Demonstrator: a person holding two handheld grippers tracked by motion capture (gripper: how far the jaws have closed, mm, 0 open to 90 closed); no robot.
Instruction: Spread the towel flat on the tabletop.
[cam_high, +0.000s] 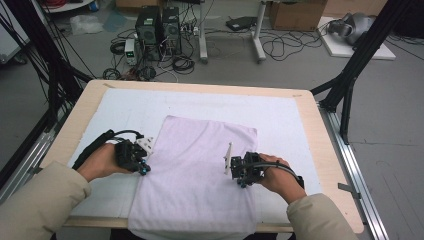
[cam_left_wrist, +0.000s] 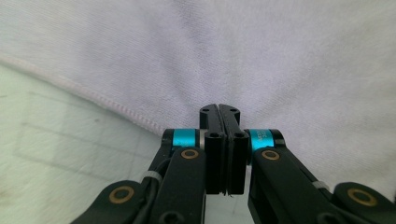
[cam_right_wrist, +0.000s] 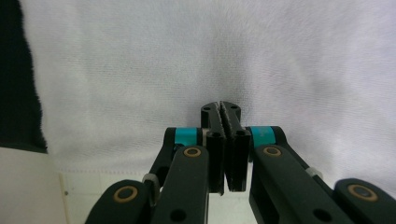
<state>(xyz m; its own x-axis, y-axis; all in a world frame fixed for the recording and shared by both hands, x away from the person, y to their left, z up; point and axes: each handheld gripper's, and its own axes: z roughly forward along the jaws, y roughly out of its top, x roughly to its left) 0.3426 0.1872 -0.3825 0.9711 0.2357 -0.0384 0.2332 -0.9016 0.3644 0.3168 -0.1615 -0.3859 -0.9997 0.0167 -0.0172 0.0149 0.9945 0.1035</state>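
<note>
Pale lilac towel (cam_high: 197, 172) lies flat on the white mat (cam_high: 280, 117), near edge apparently overhanging the table's front edge.

Pale lilac towel (cam_high: 200, 165) on white mat (cam_high: 280, 115).

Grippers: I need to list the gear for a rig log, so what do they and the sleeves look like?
Both grippers, left and right, are black with teal bands and brass-coloured rivets; each carries a pale plate on top and trails a black cable. The sleeves are beige.
</note>
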